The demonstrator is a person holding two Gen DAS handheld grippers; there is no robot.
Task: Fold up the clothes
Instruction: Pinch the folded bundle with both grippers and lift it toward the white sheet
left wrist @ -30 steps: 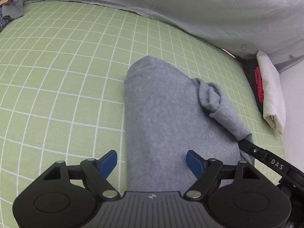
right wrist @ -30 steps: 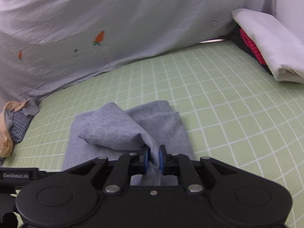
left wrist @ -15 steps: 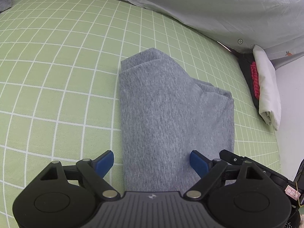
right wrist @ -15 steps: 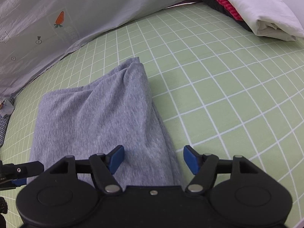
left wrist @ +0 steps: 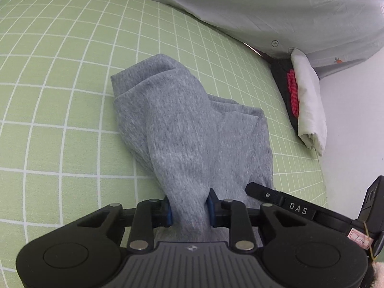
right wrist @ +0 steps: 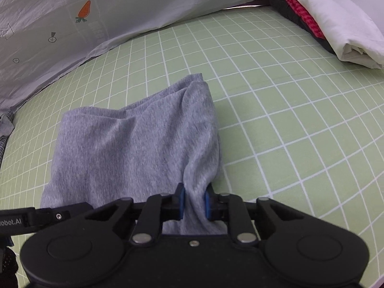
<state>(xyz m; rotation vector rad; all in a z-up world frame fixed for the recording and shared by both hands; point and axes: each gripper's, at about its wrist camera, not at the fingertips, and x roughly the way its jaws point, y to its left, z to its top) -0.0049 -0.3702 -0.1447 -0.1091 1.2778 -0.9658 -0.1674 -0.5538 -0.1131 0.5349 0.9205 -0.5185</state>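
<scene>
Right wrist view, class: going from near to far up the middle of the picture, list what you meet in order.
right gripper → gray garment pinched in it → green checked sheet → pale carrot-print cloth at the back.

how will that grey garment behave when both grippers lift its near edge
Likely floppy: the grey garment already bunches between the left gripper and right gripper. It will probably sag between the two grips. Its stacked layers may slide apart, since only the pinched corners are held.
</scene>
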